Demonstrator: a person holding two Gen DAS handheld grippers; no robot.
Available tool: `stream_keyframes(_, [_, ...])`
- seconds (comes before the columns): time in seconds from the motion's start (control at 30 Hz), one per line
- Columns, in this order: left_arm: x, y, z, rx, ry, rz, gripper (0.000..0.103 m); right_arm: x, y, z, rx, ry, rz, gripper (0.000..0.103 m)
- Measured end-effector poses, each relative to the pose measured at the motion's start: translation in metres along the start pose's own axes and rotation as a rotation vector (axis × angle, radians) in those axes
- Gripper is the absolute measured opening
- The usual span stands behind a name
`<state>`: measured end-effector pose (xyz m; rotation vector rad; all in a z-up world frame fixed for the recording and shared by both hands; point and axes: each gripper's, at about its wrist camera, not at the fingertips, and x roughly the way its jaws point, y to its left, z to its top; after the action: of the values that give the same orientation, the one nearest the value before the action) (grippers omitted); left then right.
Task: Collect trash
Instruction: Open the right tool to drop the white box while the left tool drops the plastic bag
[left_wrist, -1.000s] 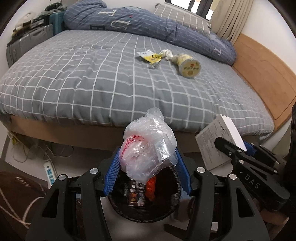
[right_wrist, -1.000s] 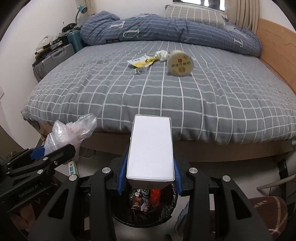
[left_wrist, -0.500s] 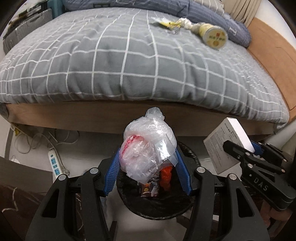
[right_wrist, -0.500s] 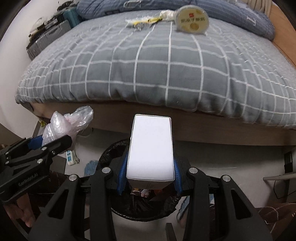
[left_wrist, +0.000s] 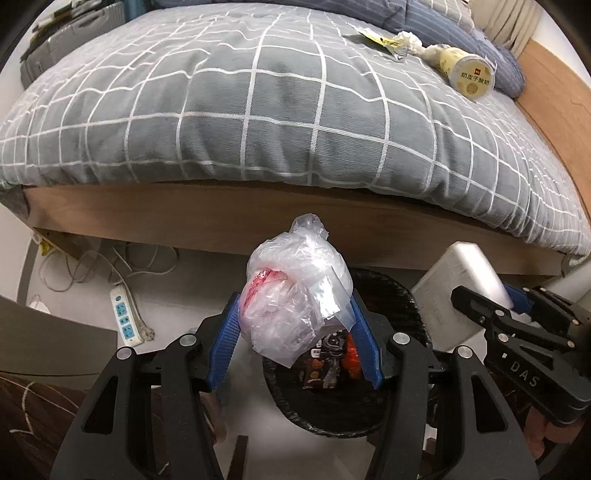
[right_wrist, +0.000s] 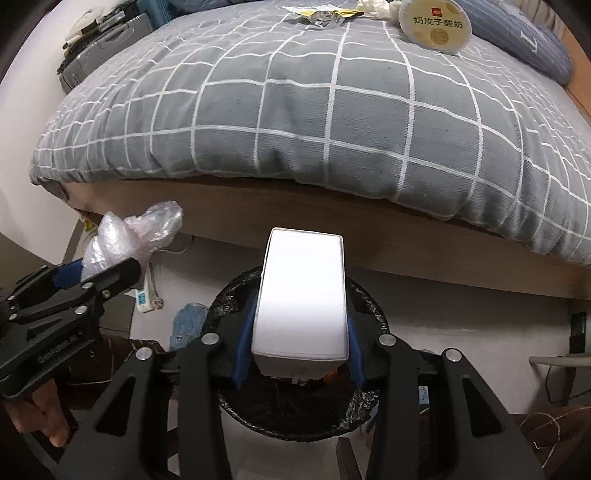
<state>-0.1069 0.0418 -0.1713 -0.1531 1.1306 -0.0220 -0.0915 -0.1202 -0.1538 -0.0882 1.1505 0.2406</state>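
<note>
My left gripper (left_wrist: 295, 299) is shut on a crumpled clear plastic bag (left_wrist: 299, 266) with red print, held over the near rim of a black-lined trash bin (left_wrist: 410, 295) that has wrappers inside. My right gripper (right_wrist: 301, 306) hangs over the same bin (right_wrist: 373, 306). Its jaws are opening, with a white box (right_wrist: 301, 291) upright between them and a thin gap at the right pad. The box (left_wrist: 443, 288) looks blurred in the left wrist view. On the bed lie a yogurt cup (right_wrist: 436, 26), a yellow wrapper (left_wrist: 380, 37) and a crumpled tissue (left_wrist: 410, 38).
The bin stands on the floor against the wooden frame (left_wrist: 184, 210) of the bed with the grey checked cover. A power strip (left_wrist: 125, 314) and cables lie left of it, with a blue item (right_wrist: 188, 321) beside the bin. Suitcases (right_wrist: 107, 40) stand at the far left.
Both grippers sank toward the bin and tilted further down, so the bed now fills the upper view. The right jaws have widened slightly around the box.
</note>
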Motion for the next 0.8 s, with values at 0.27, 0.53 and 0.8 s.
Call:
stream_keyframes(0.27, [0.008, -0.022, -0.003, 0.038, 0.025, -0.019, 0.055, -0.01, -0.033, -0.01, 0.047, -0.033, -0.054, 0.075])
stream_keyframes(0.53, [0.023, -0.057, -0.011, 0.09, 0.069, -0.043, 0.055, -0.02, -0.082, -0.025, 0.114, -0.045, -0.119, 0.094])
stream_keyframes(0.8, [0.028, -0.09, -0.016, 0.147, 0.073, -0.069, 0.057, -0.029, -0.108, -0.035, 0.144, -0.064, -0.133, 0.095])
